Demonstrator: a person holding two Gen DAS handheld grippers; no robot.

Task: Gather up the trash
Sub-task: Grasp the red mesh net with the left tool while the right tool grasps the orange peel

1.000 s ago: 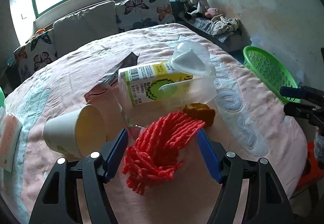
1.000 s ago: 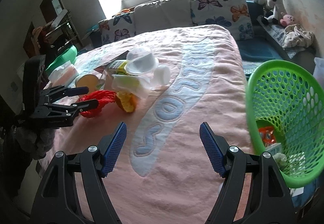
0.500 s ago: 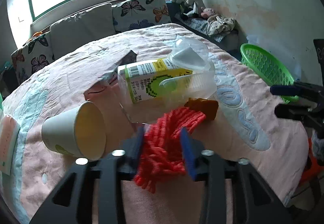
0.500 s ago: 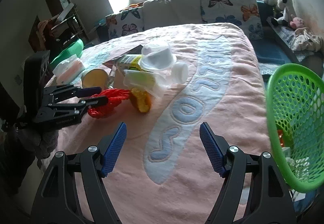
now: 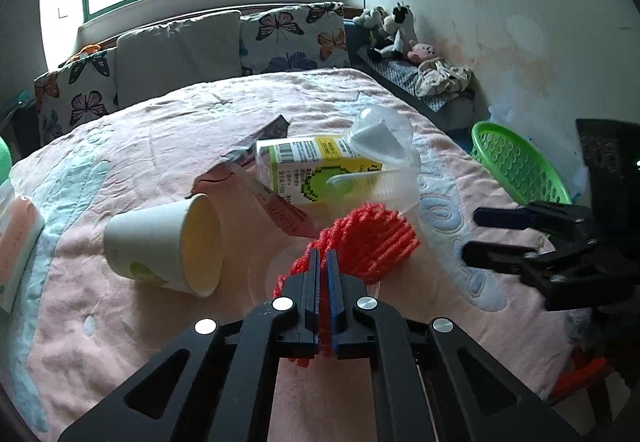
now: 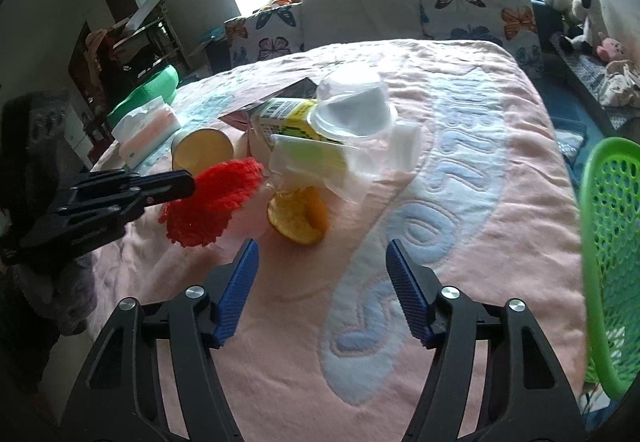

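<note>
Red netting (image 5: pixel 370 238) clamped, left gripper (image 5: pixel 324 266).

The left tool (image 5: pixel 323 262) has its blue pads pressed together on a red foam net (image 5: pixel 368 238), which bunches out ahead of the fingertips above the pink bedspread (image 5: pixel 152 146). Just left lies a paper cup (image 5: pixel 168 244) on its side, mouth toward the camera. Behind the net sit a yellow-green carton (image 5: pixel 316 170) and a clear plastic cup (image 5: pixel 380 140) resting against it. At the right, the right tool (image 5: pixel 480 234) reaches in with its jaws apart, near a green basket (image 5: pixel 516 166) beside the bed.
</note>
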